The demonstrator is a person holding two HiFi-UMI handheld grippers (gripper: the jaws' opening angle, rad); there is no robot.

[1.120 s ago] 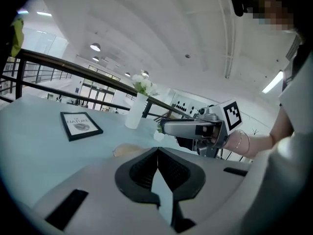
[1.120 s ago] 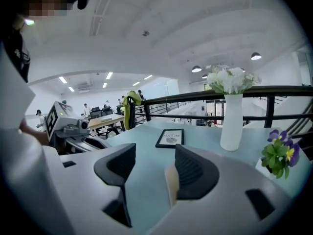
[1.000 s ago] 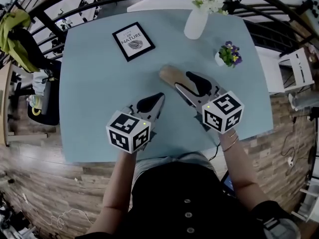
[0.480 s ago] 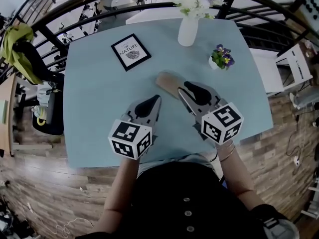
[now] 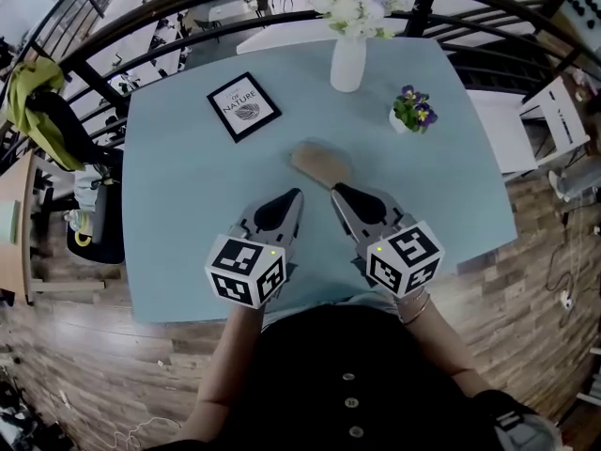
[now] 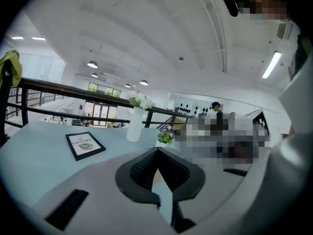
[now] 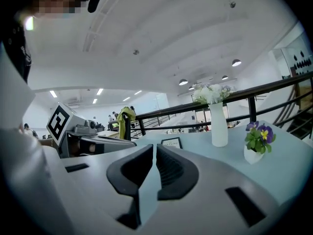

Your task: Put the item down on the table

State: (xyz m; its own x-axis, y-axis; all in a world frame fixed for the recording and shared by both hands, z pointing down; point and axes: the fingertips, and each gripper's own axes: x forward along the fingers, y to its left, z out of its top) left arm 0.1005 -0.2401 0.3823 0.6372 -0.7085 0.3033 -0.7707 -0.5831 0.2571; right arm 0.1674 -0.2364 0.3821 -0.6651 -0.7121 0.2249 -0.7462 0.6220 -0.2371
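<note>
A tan oblong item (image 5: 321, 163) lies flat on the pale blue table (image 5: 169, 205), just beyond both grippers and touched by neither. My right gripper (image 5: 336, 191) sits a little nearer than the item's right end. Its jaws have just been closing, and in the right gripper view (image 7: 154, 147) the pads stand almost together with nothing between them. My left gripper (image 5: 293, 195) hovers over the table beside it, to the left of the item's near end. In the left gripper view (image 6: 157, 152) its pad tips meet and hold nothing.
A black-framed print (image 5: 243, 106) lies at the back left. A white vase of flowers (image 5: 347, 59) stands at the far edge, a small pot of purple flowers (image 5: 410, 111) at the back right. A black railing (image 5: 141, 17) runs behind the table.
My right gripper has drawn back toward me off the tan item and its jaws have come together. The item now lies uncovered on the table. The left gripper has barely moved.
</note>
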